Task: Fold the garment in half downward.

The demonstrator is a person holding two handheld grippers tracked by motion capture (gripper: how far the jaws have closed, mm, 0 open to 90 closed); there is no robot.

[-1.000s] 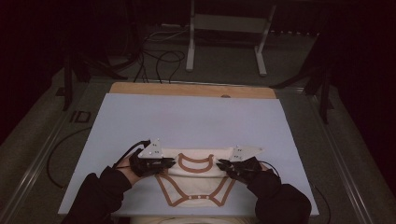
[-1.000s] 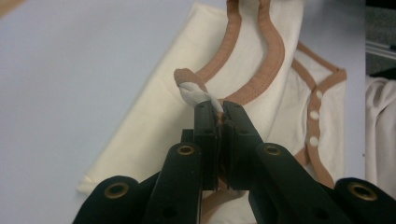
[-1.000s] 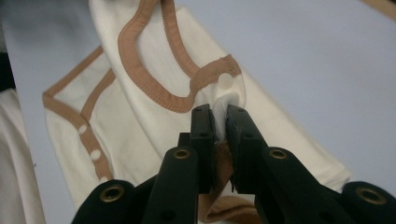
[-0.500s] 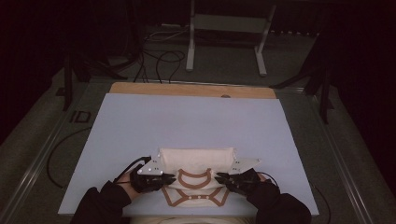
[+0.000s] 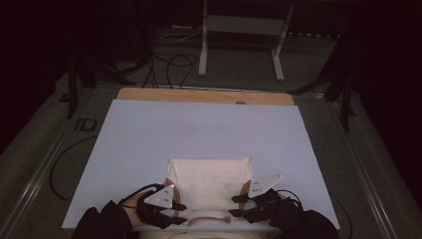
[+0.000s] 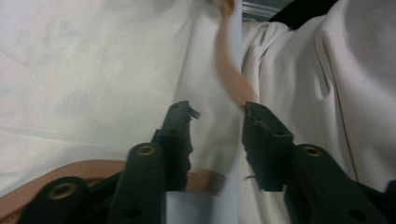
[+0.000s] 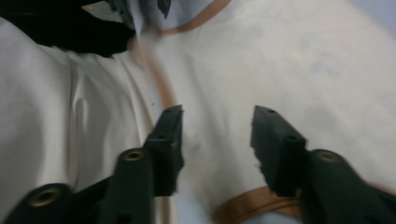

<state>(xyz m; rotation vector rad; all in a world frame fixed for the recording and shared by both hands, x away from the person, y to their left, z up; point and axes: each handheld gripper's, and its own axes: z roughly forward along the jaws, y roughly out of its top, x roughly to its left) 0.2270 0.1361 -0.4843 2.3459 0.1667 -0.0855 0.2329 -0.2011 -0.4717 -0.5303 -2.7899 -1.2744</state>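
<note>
One fold of the cream garment [image 5: 209, 181] is judged done; it lies flat between the left hand-held gripper [image 5: 180, 213] and right hand-held gripper [image 5: 232, 206]. Both jaws have just been opening, with nothing clamped. Further folds are judged left.

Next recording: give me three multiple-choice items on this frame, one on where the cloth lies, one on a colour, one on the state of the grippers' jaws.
1. The cream fabric garment with tan trim lies on the pale blue table mat:
A. at its far edge
B. at its near edge
C. at its left corner

2. The garment's trim is:
A. tan
B. green
C. black

3. The jaws of the left gripper and right gripper stand:
A. both apart
B. both clamped
C. one clamped

B: the cloth lies just before the person's hands.
A: the edging band is tan.
A: the gripper views show gaps, having just opened, cloth not pinched.
</note>
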